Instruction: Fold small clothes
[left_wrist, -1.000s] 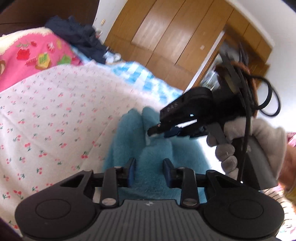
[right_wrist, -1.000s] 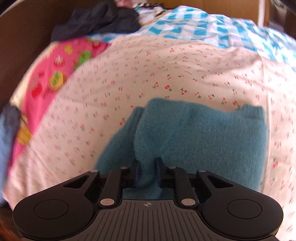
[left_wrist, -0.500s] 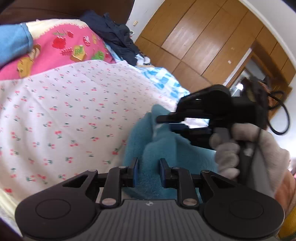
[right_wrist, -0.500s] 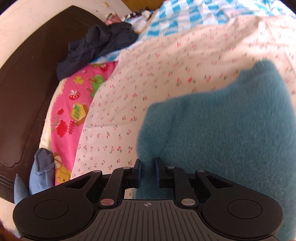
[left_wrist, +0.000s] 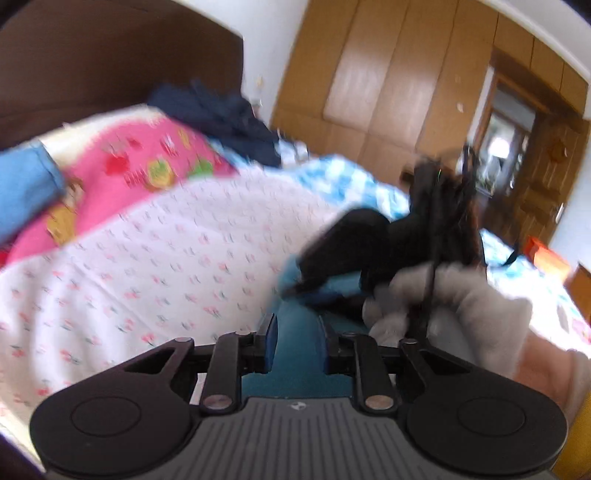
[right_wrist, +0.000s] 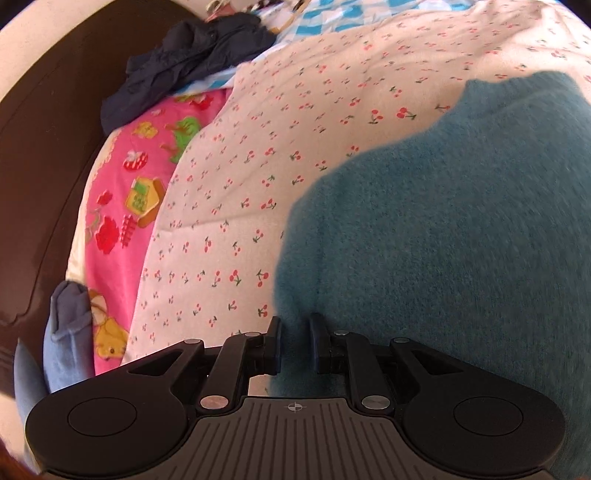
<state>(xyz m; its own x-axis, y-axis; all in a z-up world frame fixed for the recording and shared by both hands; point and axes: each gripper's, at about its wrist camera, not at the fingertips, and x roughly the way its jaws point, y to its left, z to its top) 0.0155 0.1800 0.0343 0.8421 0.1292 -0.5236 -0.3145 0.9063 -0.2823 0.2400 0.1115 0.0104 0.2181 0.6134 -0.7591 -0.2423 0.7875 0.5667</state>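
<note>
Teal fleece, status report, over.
Both tools, left and right, shut on teal fleece. Fleece on cherry-print sheet. Nothing in the way.

We see our right gripper pinching the near edge of a fuzzy teal garment spread on a cherry-print sheet. A pink blanket and dark clothes lie to the left.

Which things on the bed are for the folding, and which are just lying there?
For the folding: teal fleece garment, left gripper, right gripper.

Just lying there: dark navy clothes, pink cartoon blanket, folded blue cloth.
</note>
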